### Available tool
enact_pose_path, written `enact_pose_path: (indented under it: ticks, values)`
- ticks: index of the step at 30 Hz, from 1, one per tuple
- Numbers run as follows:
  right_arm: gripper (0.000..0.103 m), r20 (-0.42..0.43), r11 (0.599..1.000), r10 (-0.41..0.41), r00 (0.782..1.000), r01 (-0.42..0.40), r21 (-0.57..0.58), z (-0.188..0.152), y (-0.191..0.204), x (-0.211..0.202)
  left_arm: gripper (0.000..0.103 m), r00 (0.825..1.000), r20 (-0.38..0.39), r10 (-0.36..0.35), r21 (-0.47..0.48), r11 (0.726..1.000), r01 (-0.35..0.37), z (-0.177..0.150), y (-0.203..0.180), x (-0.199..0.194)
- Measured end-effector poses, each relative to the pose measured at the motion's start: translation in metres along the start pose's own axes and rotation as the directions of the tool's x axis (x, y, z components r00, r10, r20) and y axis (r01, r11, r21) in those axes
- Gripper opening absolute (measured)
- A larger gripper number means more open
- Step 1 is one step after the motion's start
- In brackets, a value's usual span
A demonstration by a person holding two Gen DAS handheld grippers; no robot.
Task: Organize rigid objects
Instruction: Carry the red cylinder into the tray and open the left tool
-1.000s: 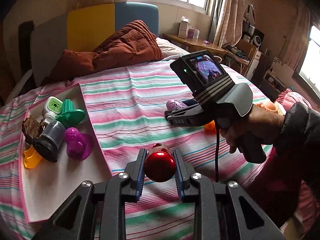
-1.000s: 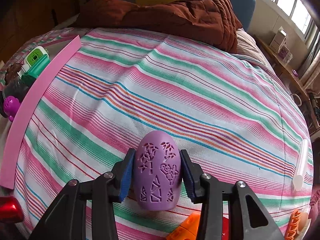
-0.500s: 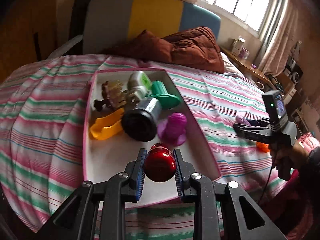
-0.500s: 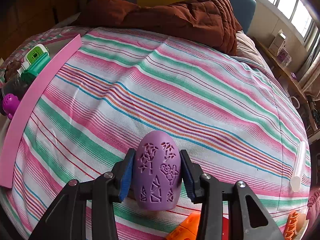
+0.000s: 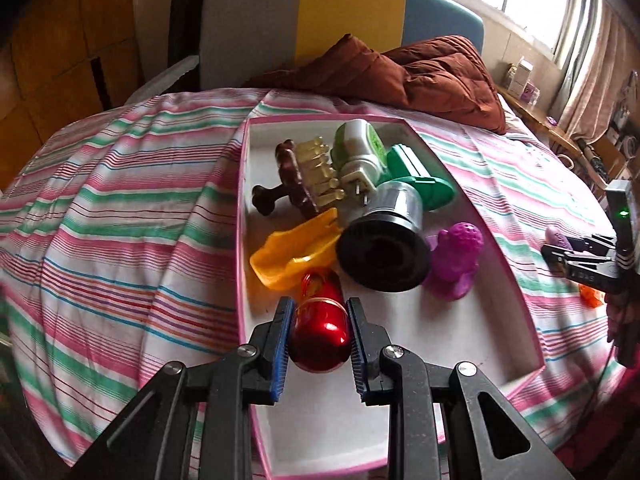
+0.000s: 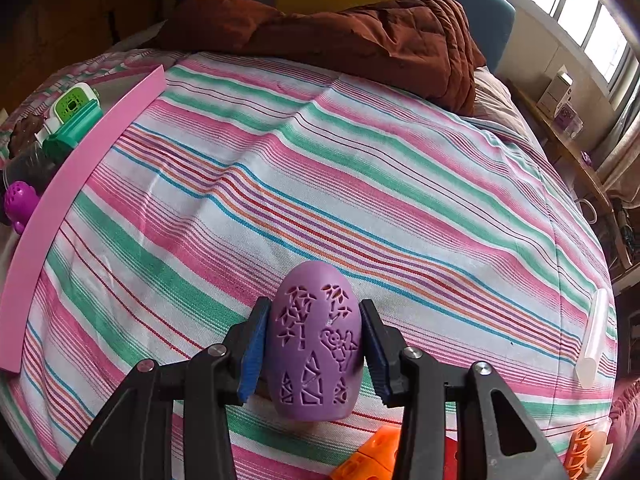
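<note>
My left gripper [image 5: 319, 344] is shut on a shiny red capsule-shaped object [image 5: 320, 324], held low over the near part of a pink-rimmed white tray [image 5: 516, 300] on the striped bed. The tray holds a yellow scoop [image 5: 296, 252], a black and silver cylinder [image 5: 384, 246], a purple perforated piece [image 5: 458, 258], a green piece [image 5: 420, 178], a green and white plug device [image 5: 358, 156] and a brown comb-like piece [image 5: 300, 180]. My right gripper [image 6: 314, 344] is shut on a purple cut-out egg [image 6: 314, 340], above the bedspread right of the tray [image 6: 72, 188]; it also shows in the left wrist view [image 5: 580, 258].
A brown quilt [image 5: 420, 72] lies at the head of the bed. Orange toy pieces [image 6: 372, 460] lie under my right gripper and at the right edge [image 6: 580, 450]. A white tube [image 6: 594, 332] lies at the bed's right side. A wooden shelf with boxes [image 6: 560, 92] stands beyond.
My left gripper has carried the red object left from the bedspread to over the tray and lowered it toward the tray floor. My right gripper has stayed nearly still with the purple egg.
</note>
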State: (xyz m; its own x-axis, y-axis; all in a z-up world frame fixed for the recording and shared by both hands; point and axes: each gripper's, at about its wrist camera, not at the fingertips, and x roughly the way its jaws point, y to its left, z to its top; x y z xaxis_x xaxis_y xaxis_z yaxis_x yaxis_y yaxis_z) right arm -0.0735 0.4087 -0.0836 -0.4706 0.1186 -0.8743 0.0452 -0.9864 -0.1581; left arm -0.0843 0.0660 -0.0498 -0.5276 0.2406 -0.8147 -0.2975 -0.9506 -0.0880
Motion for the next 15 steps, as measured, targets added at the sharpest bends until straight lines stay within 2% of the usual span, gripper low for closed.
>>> enact_pose_path:
  ticks: [2, 5, 15]
  values:
    - [0.044, 0.0, 1.0, 0.0, 1.0, 0.0, 0.0, 0.0, 0.0, 0.0, 0.027, 1.0, -0.012, 0.004, -0.02, 1.0, -0.005, 0.002, 0.005, 0.002]
    - [0.044, 0.0, 1.0, 0.0, 1.0, 0.0, 0.0, 0.0, 0.0, 0.0, 0.027, 1.0, 0.01, 0.002, -0.04, 0.999, -0.002, 0.0, 0.01, -0.004]
    - [0.044, 0.0, 1.0, -0.01, 1.0, 0.01, -0.006, 0.0, 0.002, 0.0, 0.027, 0.993, 0.072, 0.089, 0.013, 0.996, -0.09, -0.012, 0.003, -0.024]
